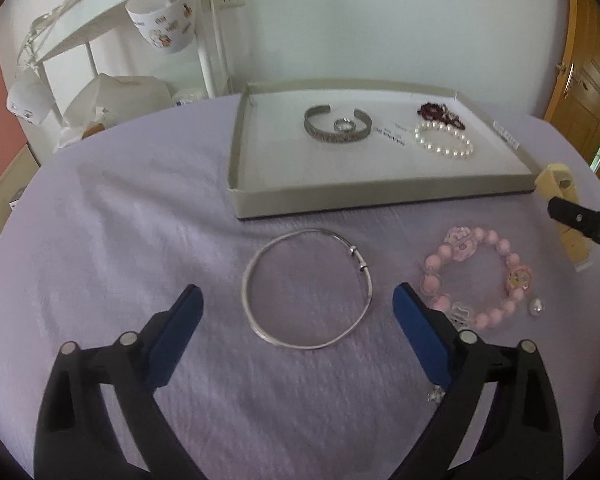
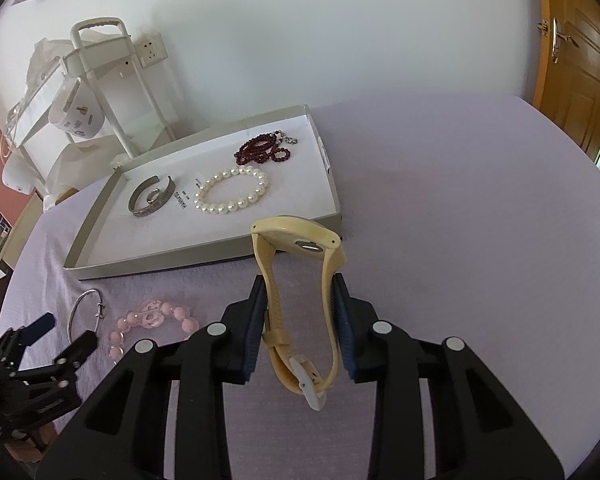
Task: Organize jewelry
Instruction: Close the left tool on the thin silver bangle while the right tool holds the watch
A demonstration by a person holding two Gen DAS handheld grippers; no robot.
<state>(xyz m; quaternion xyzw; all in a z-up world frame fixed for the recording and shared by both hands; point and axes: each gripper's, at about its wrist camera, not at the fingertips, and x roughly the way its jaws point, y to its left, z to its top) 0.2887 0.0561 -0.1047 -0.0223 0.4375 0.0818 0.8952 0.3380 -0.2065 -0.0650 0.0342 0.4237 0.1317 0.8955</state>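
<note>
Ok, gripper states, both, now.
Left gripper: open, holding nothing, hovering around the silver bangle.
Right gripper: shut on the yellow watch strap.

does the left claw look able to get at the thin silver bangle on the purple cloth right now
Probably yes. The left claw stands open and empty, with the thin silver bangle lying flat on the purple cloth just ahead between its fingers. Nothing covers it; the pink bead bracelet lies apart, to the right.

A bangle point(image 1: 308, 288) and beaded bracelet point(image 1: 478, 276) are lying side by side on the counter point(image 1: 120, 220), before a tray point(image 1: 380, 200) holding more jewelry.
</note>
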